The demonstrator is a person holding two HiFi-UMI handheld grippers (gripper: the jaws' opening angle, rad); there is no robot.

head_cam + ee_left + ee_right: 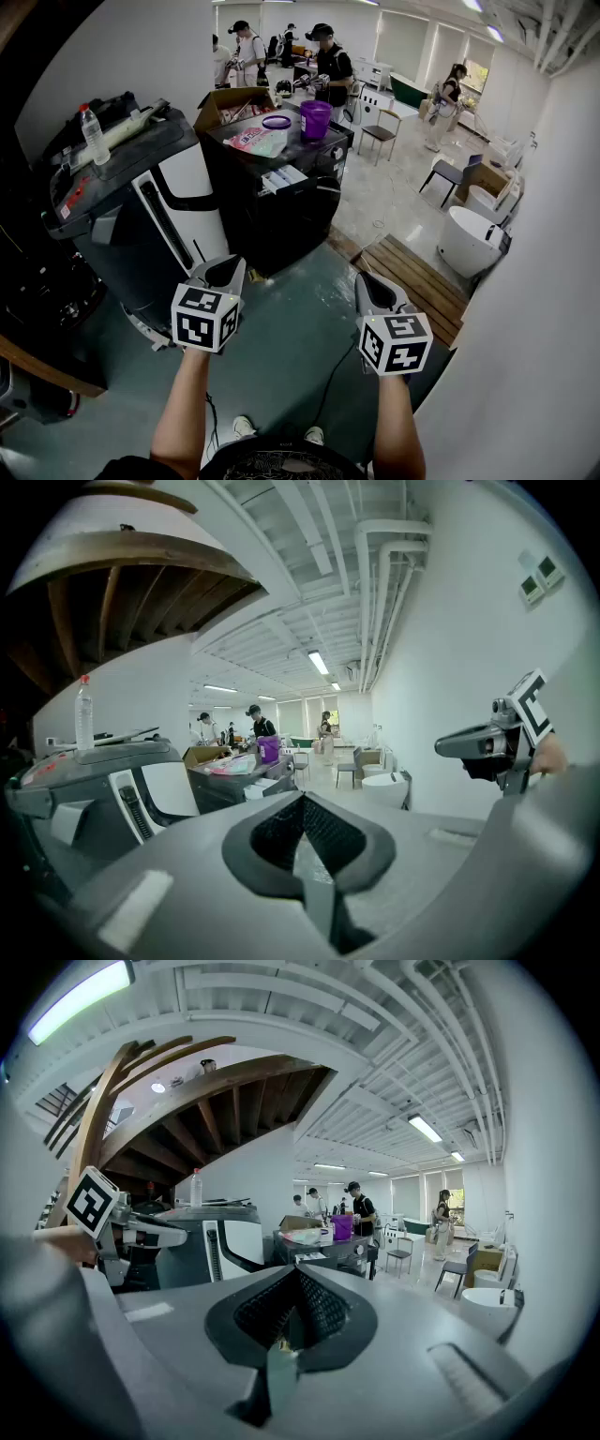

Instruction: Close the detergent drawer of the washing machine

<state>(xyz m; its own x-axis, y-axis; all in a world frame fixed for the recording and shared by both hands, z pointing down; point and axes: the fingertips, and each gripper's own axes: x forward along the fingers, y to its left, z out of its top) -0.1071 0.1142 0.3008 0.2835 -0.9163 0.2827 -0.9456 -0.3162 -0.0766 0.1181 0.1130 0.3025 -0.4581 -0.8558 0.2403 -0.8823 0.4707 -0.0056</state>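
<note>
Holding the left gripper (pixel 226 272) and right gripper (pixel 377 289) side by side in the air, I see both sets of fingers (pixel 269 838) pressed together on nothing. Well ahead, the detergent drawer (pixel 284 178) juts from the top front of the black washing machine (pixel 253 220).

open-plan test lab: bare ceiling pipes (pixel 375 583), stray appliances (pixel 141 220), a bathtub (pixel 469 239), people (pixel 330 67) about

A clear plastic water bottle (pixel 94 134) stands upright at the left. To its right sit an open brown cardboard box (pixel 228 101), a pink packet (pixel 258 142) and a purple plastic bucket (pixel 315 119). At the right, a white oval bathtub (pixel 469 239) stands beside a slatted wooden platform (pixel 417 281). Several people (pixel 330 66) stand far off.
</note>
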